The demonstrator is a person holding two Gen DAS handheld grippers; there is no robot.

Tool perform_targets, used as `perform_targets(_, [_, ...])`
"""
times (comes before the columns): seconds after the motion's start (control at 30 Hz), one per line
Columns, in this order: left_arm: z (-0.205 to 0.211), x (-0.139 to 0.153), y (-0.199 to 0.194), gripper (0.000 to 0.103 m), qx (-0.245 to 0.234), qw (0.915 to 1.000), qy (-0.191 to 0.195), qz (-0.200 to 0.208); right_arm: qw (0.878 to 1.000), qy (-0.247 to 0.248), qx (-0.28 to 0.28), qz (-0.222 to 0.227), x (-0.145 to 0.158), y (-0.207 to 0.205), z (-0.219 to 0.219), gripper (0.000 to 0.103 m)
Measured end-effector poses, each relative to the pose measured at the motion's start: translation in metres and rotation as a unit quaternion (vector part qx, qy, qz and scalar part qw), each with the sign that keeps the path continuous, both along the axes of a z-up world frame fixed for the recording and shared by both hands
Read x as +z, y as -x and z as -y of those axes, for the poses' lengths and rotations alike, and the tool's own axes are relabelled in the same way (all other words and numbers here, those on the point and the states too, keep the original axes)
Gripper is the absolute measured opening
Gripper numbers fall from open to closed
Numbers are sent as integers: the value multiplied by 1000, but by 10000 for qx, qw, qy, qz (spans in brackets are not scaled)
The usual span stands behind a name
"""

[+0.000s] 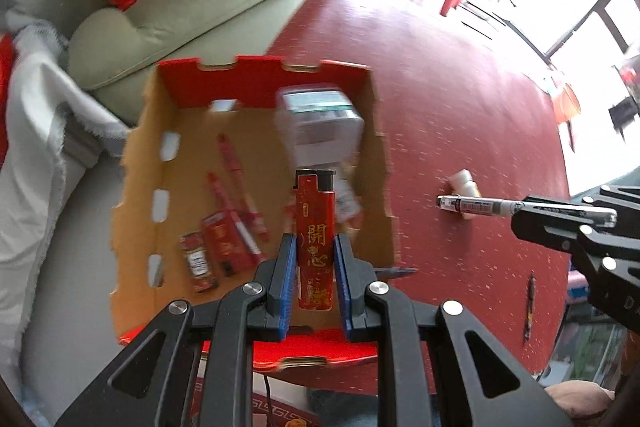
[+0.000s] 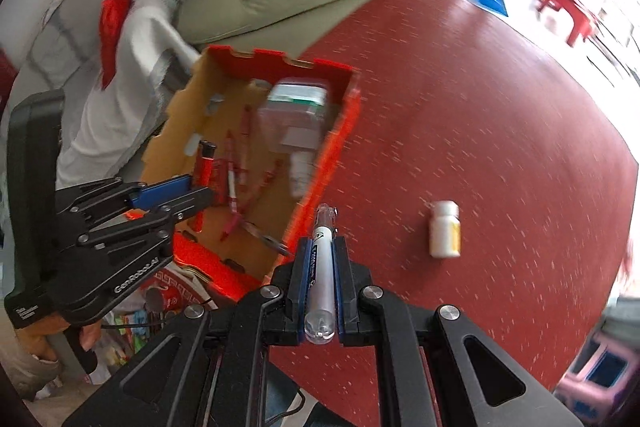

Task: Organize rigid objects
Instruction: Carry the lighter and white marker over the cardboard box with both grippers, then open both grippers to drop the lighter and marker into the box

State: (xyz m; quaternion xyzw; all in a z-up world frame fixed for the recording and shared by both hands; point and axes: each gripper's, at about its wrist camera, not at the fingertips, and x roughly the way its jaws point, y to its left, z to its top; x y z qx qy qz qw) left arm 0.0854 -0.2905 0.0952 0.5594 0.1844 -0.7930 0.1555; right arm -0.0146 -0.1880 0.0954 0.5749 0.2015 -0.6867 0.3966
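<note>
My left gripper point(image 1: 315, 247) is shut on a red lighter point(image 1: 315, 227) with a black cap, held upright over the open cardboard box point(image 1: 138, 163). The right wrist view shows the same lighter point(image 2: 205, 163) above the box point(image 2: 332, 143). My right gripper point(image 2: 320, 251) is shut on a white marker pen point(image 2: 322, 267), just right of the box's near corner. From the left wrist view that pen point(image 1: 480, 205) pokes out of the right gripper point(image 1: 532, 217) over the red table point(image 1: 460, 107). In the box lie red pens point(image 1: 232, 155), a red packet point(image 1: 224, 243), a small jar point(image 1: 198, 263) and a clear plastic container point(image 1: 320, 123).
A white pill bottle point(image 2: 444, 229) lies on the red table point(image 2: 480, 107) right of the box; the same bottle point(image 1: 466, 183) sits behind the pen in the left wrist view. A thin dark pen point(image 1: 530, 307) lies near the table's right edge. A green sofa point(image 1: 180, 7) stands behind.
</note>
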Motion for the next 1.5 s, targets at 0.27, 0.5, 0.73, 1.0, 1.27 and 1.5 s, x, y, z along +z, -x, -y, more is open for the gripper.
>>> perform_targets(0.27, [32,-15,-20,20,459,9987,43,194,9983,-81,574,50,-10,-20,48,11])
perform_targets(0.5, [45,-28,-28,20,582,9977,75,341,9965,-184,810,118,-23,-30,75,11])
perform_targets(0.73, [52,-36,-27,20,609,9973,69,394,9957,-260,878,108,-28,-32,86,11])
perform_targets(1.0, [57,-44,-22,20,625,9970,42,450,9955,-346,865,139,-33,-29,92,11])
perform_targets(1.27, [59,-61,-8,20,555,9965,63,621,9949,-585,752,320,-57,-20,102,11])
perform_targets(1.5, [59,-76,6,78,493,9952,185,820,9935,-888,571,437,-78,-7,109,11])
